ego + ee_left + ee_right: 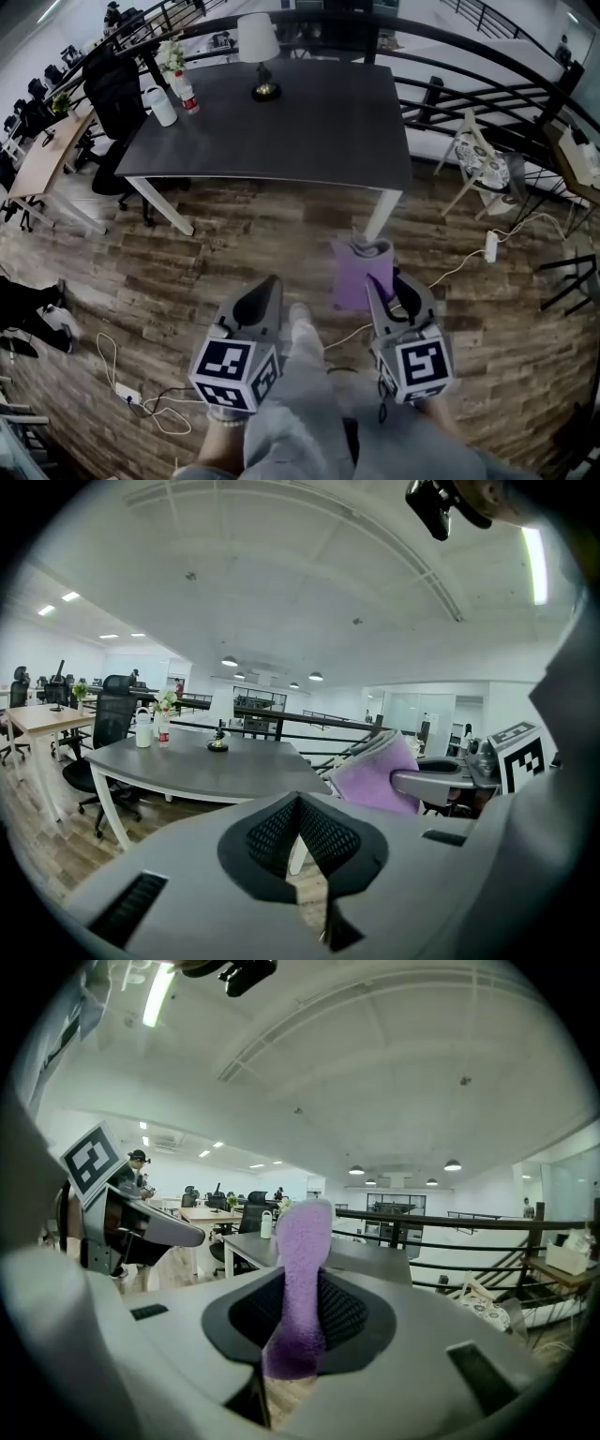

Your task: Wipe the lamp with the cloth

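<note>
The lamp, white shade on a dark stem with a brass base, stands at the far edge of the dark grey table, well ahead of both grippers. It shows small in the left gripper view, the lamp on the table. My right gripper is shut on a purple cloth, which sticks up between its jaws, the cloth in the right gripper. My left gripper is shut with nothing in it, its jaws meeting. The cloth appears to its right.
A white jug, a red-labelled bottle and flowers sit at the table's left end, beside a black office chair. A curved black railing runs behind. Cables and power strips lie on the wooden floor. A white stool stands right.
</note>
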{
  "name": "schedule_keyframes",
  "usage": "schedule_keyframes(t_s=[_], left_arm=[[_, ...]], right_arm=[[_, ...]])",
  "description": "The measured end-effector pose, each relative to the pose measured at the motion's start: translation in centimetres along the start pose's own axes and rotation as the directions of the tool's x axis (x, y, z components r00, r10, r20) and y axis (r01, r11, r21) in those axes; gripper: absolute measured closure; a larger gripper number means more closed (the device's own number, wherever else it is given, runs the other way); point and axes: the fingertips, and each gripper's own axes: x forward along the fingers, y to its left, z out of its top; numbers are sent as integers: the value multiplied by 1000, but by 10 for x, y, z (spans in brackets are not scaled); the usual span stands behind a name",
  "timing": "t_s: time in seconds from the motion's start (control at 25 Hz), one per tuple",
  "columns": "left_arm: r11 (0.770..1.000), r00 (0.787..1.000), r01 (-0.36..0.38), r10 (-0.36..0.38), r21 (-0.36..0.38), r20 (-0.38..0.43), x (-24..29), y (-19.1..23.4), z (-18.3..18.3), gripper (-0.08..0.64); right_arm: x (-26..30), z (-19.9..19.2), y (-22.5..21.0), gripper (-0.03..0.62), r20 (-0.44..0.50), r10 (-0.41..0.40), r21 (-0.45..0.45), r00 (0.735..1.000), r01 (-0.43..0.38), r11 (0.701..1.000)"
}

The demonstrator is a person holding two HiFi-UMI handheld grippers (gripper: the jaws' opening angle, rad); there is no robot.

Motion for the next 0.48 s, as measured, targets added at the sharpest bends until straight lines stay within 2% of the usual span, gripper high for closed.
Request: schedule_keyframes(t_s=[0.24,0.48], left_arm=[[1000,1000,23,-23,5,-4,41,23,20,551],[999,999,48,-48,3,-13,88,53,53,551]], right_arm=[[43,6,-19,500,-28,-22,1,999,22,1000],[98,29,-39,500,-31,-35,-1,999,35,999]])
